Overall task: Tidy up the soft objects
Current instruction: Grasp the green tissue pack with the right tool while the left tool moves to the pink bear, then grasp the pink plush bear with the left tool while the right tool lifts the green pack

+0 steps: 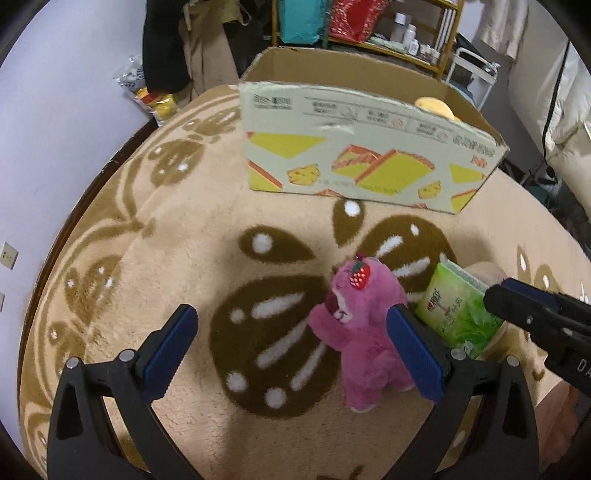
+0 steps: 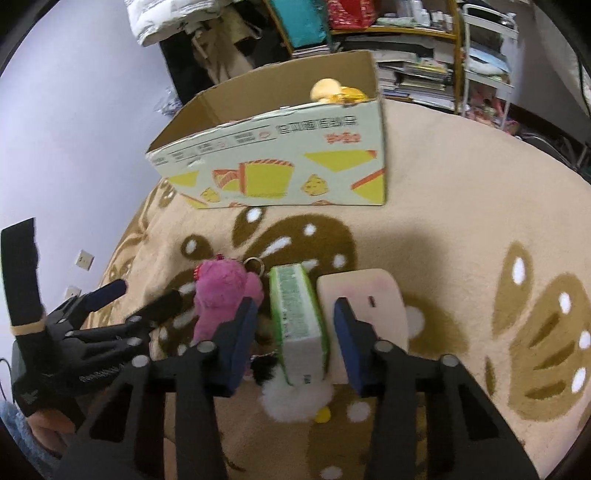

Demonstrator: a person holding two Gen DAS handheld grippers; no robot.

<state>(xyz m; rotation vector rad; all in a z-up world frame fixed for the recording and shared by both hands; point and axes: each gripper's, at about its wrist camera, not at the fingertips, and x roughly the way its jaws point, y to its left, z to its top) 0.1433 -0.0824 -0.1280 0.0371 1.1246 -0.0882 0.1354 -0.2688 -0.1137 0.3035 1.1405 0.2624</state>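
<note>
- Right claw (image 2: pixel 293 332) narrowed around green tissue pack (image 2: pixel 297 317), pads not visibly pressing.
- Left claw (image 1: pixel 291 354) wide open, empty; pink plush bear (image 1: pixel 360 328) just inside its right finger.
- Yellow plush (image 2: pixel 334 92) already in cardboard box (image 2: pixel 280 162) ahead; bear, pack, cream cushion (image 2: pixel 364 291) remain on rug (image 2: pixel 461 240).

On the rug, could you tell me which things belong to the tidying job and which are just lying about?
Job: pink bear, green tissue pack, beige cushion, white plush, cardboard box with a yellow toy inside.

Lying about: shelf of bottles and books, snack bags by the wall.
</note>
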